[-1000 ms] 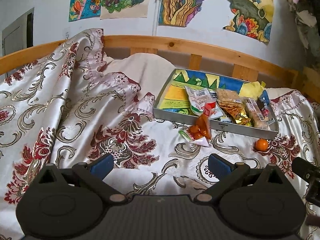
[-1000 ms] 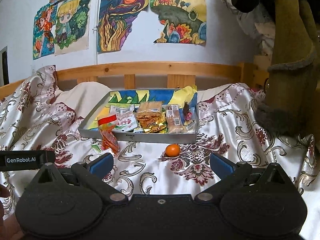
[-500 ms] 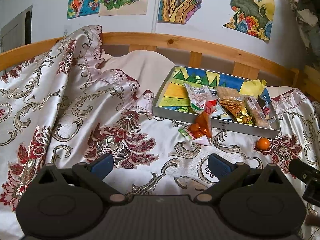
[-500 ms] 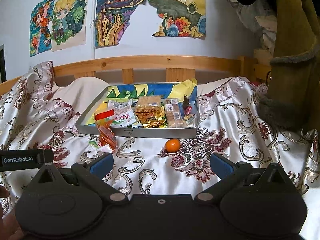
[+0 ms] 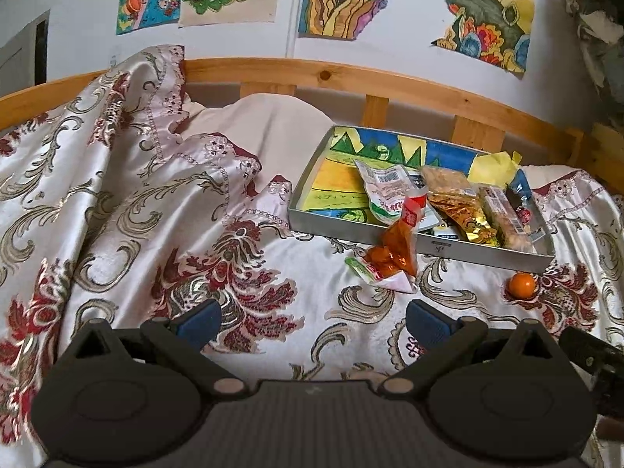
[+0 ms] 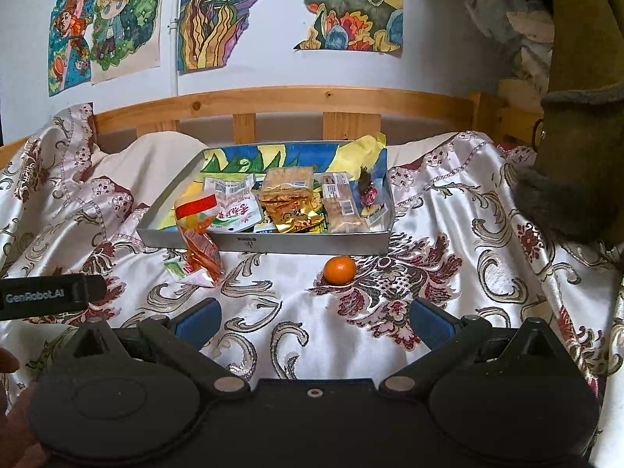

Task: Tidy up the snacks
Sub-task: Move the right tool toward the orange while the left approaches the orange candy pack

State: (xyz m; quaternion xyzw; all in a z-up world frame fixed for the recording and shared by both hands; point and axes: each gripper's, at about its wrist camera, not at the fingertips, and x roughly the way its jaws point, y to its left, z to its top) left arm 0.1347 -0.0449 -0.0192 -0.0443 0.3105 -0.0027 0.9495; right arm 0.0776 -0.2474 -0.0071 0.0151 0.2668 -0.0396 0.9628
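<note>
A grey metal tray (image 5: 483,251) (image 6: 304,242) lined with a colourful drawing sits on the bedspread and holds several snack packets. An orange-red snack pouch (image 5: 399,243) (image 6: 201,247) leans over the tray's front wall onto the cloth, with a small green-and-white packet (image 5: 364,271) (image 6: 177,271) beneath it. A small orange (image 5: 522,284) (image 6: 340,270) lies on the cloth just in front of the tray. My left gripper (image 5: 312,321) is open and empty, well short of the pouch. My right gripper (image 6: 314,321) is open and empty, a little short of the orange.
A patterned satin bedspread (image 5: 117,214) rises in folds at the left. A wooden bed rail (image 6: 312,97) runs behind the tray, below drawings on the wall. A brown coat (image 6: 577,136) hangs at the right. The left gripper's body (image 6: 43,296) shows at the right view's left edge.
Both grippers have moved slightly forward toward the tray, so tray, pouch and orange look a bit nearer. Both stay open. Nothing on the bed has moved.
</note>
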